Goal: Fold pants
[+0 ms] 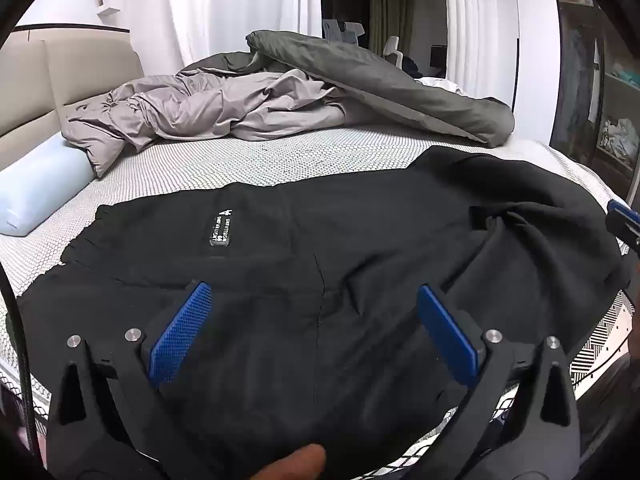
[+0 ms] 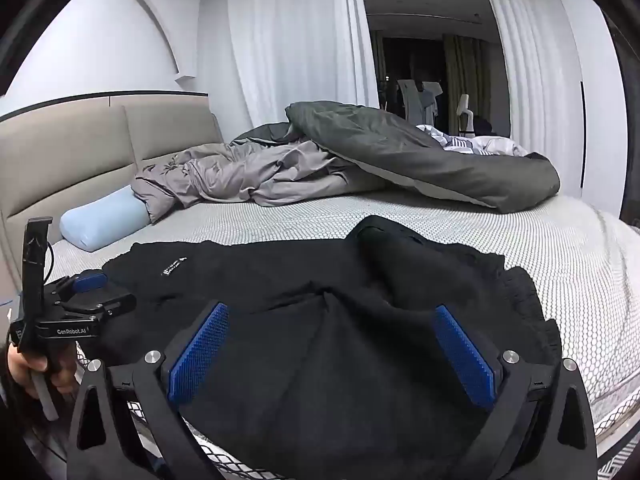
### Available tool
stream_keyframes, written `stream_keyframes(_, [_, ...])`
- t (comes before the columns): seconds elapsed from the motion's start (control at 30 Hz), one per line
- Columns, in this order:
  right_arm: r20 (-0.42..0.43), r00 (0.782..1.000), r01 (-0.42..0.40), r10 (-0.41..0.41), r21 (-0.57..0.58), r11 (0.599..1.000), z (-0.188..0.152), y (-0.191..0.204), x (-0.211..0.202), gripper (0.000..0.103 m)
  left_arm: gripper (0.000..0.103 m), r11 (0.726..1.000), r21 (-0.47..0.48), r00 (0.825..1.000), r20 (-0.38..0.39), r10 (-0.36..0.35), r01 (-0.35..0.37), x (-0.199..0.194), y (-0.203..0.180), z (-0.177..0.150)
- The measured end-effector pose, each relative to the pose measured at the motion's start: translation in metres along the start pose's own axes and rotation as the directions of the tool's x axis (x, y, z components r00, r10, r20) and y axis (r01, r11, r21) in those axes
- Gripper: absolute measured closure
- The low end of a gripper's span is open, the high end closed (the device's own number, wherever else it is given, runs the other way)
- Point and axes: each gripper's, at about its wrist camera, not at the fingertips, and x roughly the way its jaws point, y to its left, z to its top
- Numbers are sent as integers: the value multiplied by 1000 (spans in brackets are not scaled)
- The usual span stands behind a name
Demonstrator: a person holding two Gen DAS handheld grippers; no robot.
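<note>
Both my tongs gape wide, nothing gripped: left tongs [image 1: 314, 316] and right tongs [image 2: 332, 340] hover over the black pants [image 1: 320, 248], spread on the bed [image 1: 240, 160] w/ the right side bunched; risk: pinching one layer only; fold goes crooked.

Your left gripper [image 1: 314, 300] hangs over the black pants [image 1: 320, 240] with its blue pads [image 1: 180, 336] spread wide and nothing pinched between them. The pants lie spread on the dotted white mattress [image 1: 240, 160], a small white label [image 1: 221, 230] facing up (its print is too small to read). Beyond them sit a crumpled grey duvet [image 1: 280, 100] and a pale blue pillow [image 1: 40, 196]. Your right gripper [image 1: 624, 224] peeks in at the right edge.
</note>
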Motion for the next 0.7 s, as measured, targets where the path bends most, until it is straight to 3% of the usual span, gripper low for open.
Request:
stream_keyframes(0.17, [-16, 1000, 13, -13, 5, 1000, 5, 4, 0, 0, 1, 1000, -17, 1000, -23, -13, 13, 2, 0, 1])
stream_keyframes(0.23, [-8, 1000, -1, 1, 52, 999, 2, -12, -3, 0, 1, 1000, -14, 1000, -20, -18, 18, 3, -2, 2])
stream_keyframes(0.7, [-19, 1000, 4, -3, 14, 1000, -3, -3, 1, 0, 1, 1000, -9, 1000, -8, -14, 14, 3, -4, -3])
